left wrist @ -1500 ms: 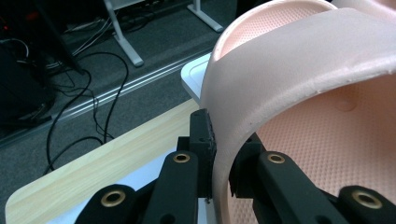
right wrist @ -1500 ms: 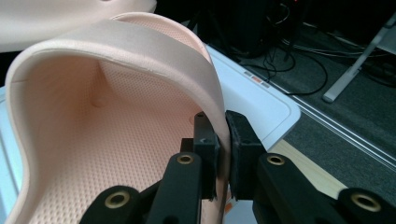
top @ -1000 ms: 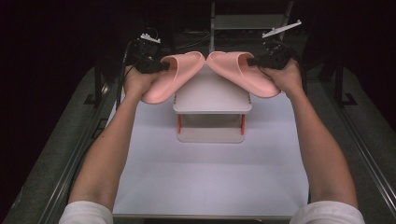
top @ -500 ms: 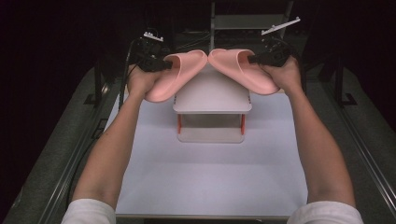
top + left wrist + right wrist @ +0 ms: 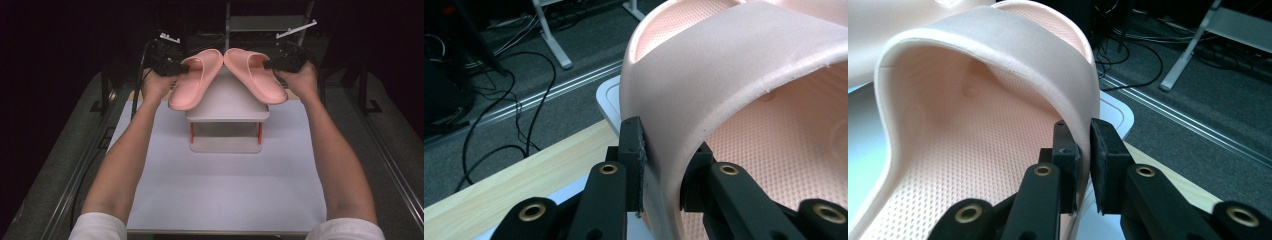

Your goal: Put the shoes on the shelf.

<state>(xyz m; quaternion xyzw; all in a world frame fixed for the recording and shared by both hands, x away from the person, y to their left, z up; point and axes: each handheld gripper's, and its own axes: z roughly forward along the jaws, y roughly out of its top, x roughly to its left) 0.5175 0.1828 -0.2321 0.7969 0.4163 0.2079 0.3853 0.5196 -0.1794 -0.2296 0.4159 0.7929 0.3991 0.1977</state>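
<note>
In the high view, two pink slide sandals lie toe to toe on a small white shelf rack [image 5: 227,102] at upper centre of the white tabletop [image 5: 220,190]. The left gripper [image 5: 181,70] clamps the strap edge of the left sandal [image 5: 194,80], though its jaws have just been easing open slightly. The right gripper [image 5: 270,64] is clamped on the right sandal [image 5: 255,75], pinching the strap's outer side.

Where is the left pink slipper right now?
In the high view, the left pink slipper lies at the upper left on top of the small white rack, toes nearly meeting the right slipper, its strap pinched by the left gripper.
</note>
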